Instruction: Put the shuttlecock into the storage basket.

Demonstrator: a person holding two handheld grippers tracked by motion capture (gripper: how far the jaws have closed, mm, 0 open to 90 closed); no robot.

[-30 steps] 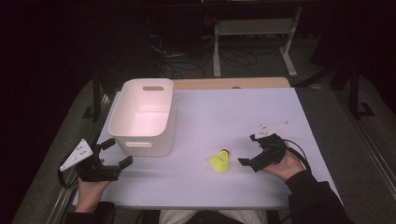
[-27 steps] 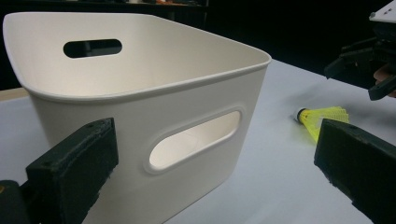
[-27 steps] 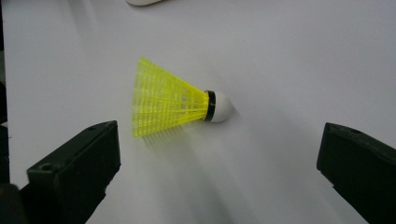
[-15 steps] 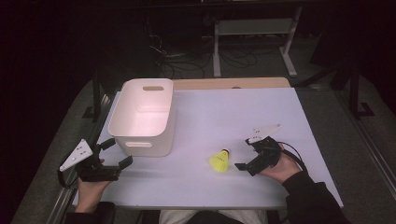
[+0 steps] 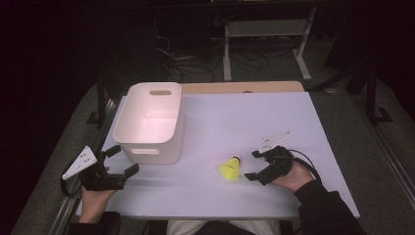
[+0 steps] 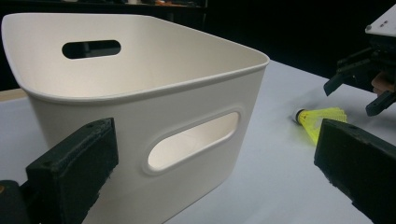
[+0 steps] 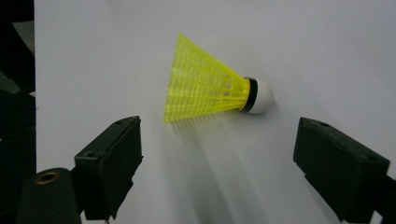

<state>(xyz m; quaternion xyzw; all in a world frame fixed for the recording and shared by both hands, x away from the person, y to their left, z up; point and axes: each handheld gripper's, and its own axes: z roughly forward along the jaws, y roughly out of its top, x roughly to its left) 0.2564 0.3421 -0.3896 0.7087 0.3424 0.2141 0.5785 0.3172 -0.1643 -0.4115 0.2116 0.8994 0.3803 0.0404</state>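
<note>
A yellow shuttlecock (image 5: 230, 170) (image 7: 210, 91) lies on its side on the white table, its white cork pointing towards the far edge. My right gripper (image 5: 251, 165) (image 7: 219, 140) rests just to its right, open. Its jaws have just been closing a little, and the shuttlecock lies ahead of them, not between them. A white bin (image 5: 149, 154) (image 6: 140, 116) with handle slots stands at the left, with nothing inside it. My left gripper (image 5: 126, 159) (image 6: 215, 140) is open by the table's front-left corner, facing the bin's near wall. The left gripper view also takes in the shuttlecock (image 6: 322, 119) and the right gripper (image 6: 364, 84).
The white table top (image 5: 254, 117) stretches bare behind and to the right of the shuttlecock. A wooden strip (image 5: 235, 87) runs along its far edge. A metal stand (image 5: 266, 44) and cables sit on the dark floor beyond.
My right gripper has edged slightly left towards the shuttlecock. The left gripper, the bin and the shuttlecock have not moved.
</note>
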